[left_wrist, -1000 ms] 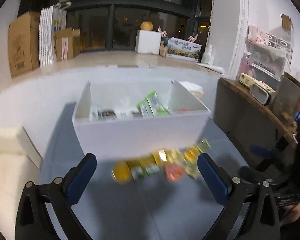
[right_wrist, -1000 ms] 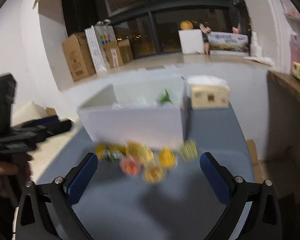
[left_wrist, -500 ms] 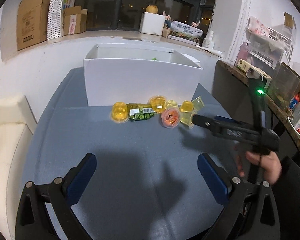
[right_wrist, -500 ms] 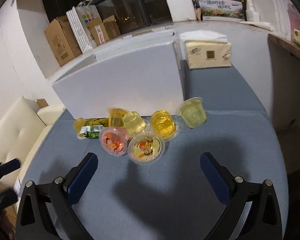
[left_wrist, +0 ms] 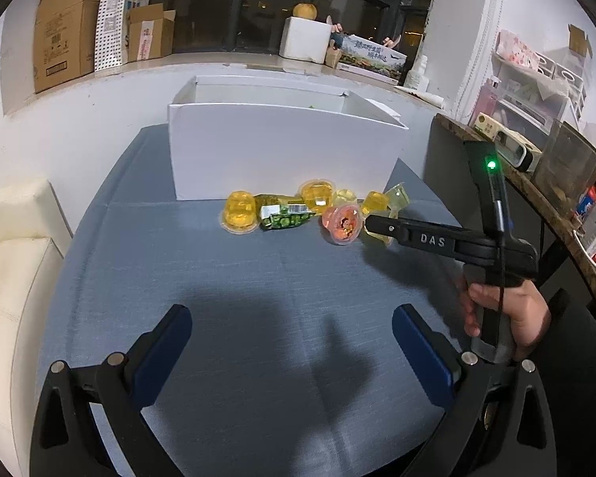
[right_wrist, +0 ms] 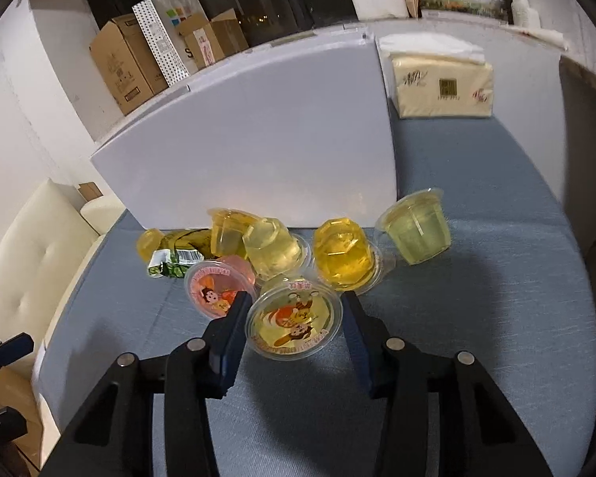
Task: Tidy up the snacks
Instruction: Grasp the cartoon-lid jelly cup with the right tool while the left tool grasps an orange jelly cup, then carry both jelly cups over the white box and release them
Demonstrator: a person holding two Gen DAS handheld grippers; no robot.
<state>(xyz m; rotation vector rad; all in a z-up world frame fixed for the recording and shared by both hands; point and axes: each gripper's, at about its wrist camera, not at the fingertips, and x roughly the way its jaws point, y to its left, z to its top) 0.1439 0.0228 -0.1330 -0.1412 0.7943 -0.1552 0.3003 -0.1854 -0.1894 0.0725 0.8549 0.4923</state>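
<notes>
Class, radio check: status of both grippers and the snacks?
Right gripper just closing around cartoon-lid jelly cup. Left gripper open, empty. Pink cup crowds left finger.

White open-top cardboard box [left_wrist: 286,155] sits at far end of blue-grey cloth table [left_wrist: 238,318]. Snacks line up along its near wall: orange jelly cup [left_wrist: 240,210] leftmost, green crinkled foil packet [left_wrist: 282,216] right of it, then a cluster of clear plastic jelly cups; pale green jelly cup [right_wrist: 417,230] rightmost, slightly apart. Cartoon-lidded yellow jelly cup [right_wrist: 294,320] nearest, pink cartoon-lidded cup [right_wrist: 214,288] left of it. Beige tissue pack [right_wrist: 443,87] right of box, far side
</notes>
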